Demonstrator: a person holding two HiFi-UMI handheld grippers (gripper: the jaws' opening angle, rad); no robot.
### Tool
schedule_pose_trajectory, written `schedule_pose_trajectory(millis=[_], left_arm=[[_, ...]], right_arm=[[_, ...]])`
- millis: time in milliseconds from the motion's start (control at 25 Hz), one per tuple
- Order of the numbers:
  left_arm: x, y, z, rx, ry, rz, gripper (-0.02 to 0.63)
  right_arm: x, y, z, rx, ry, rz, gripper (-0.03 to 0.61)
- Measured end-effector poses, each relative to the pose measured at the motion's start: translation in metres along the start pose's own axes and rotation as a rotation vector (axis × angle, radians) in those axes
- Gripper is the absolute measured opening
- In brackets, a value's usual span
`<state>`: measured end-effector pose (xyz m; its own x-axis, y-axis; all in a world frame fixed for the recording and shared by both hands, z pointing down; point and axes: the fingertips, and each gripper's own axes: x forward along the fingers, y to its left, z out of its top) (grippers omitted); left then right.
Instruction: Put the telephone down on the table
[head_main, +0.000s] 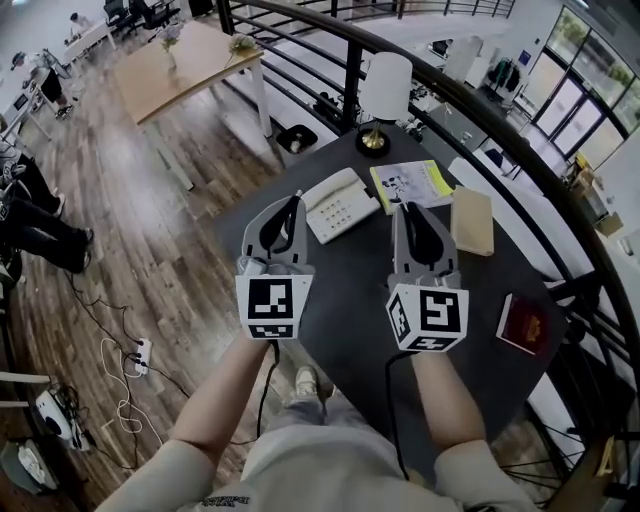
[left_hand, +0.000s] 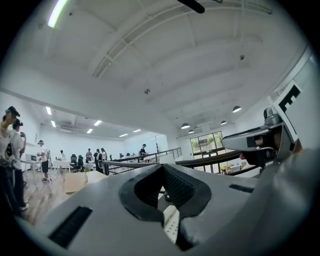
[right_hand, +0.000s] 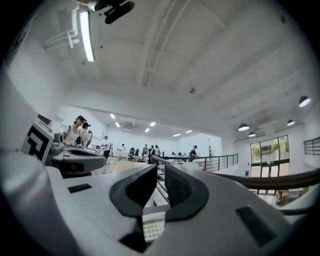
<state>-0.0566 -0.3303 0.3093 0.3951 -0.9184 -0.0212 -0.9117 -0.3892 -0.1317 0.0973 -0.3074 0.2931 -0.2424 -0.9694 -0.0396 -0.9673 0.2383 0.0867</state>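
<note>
The white telephone (head_main: 340, 203) lies on the dark round table (head_main: 350, 285), its handset resting on the base. Both grippers are held level and side by side above the near part of the table, well clear of the phone. My left gripper (head_main: 296, 198) is shut and empty, its tips meeting (left_hand: 161, 167). My right gripper (head_main: 411, 208) has its jaws drawn together to a thin slit (right_hand: 160, 167) with nothing between them. Part of the telephone (left_hand: 171, 225) shows below the left jaws, and its keypad (right_hand: 151, 227) below the right jaws.
On the table stand a white-shaded lamp (head_main: 383, 95), a yellow-green booklet (head_main: 412, 183), a tan book (head_main: 472, 220) and a small red booklet (head_main: 522, 323). A black railing (head_main: 520, 130) curves behind the table. A wooden table (head_main: 185, 65) and floor cables (head_main: 125, 370) lie to the left.
</note>
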Motion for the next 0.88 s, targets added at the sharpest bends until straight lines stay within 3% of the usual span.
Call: schedule_pose_trajectory(millis=[240, 560, 880], left_arm=[[-0.033, -0.01, 0.047, 0.005, -0.084, -0.04, 0.005], [-0.076, -0.026, 0.059, 0.058, -0.13, -0.046, 0.005], [-0.107, -0.042, 0.035, 0.018, -0.1, -0.043, 0.005]], right_arm=[[-0.045, 0.017, 0.049, -0.161, -0.11, -0.005, 0.032], [-0.088, 0.031, 0.052, -0.132, -0.116, -0.013, 0.028], [-0.108, 0.048, 0.014, -0.059, -0.04, 0.04, 0.021]])
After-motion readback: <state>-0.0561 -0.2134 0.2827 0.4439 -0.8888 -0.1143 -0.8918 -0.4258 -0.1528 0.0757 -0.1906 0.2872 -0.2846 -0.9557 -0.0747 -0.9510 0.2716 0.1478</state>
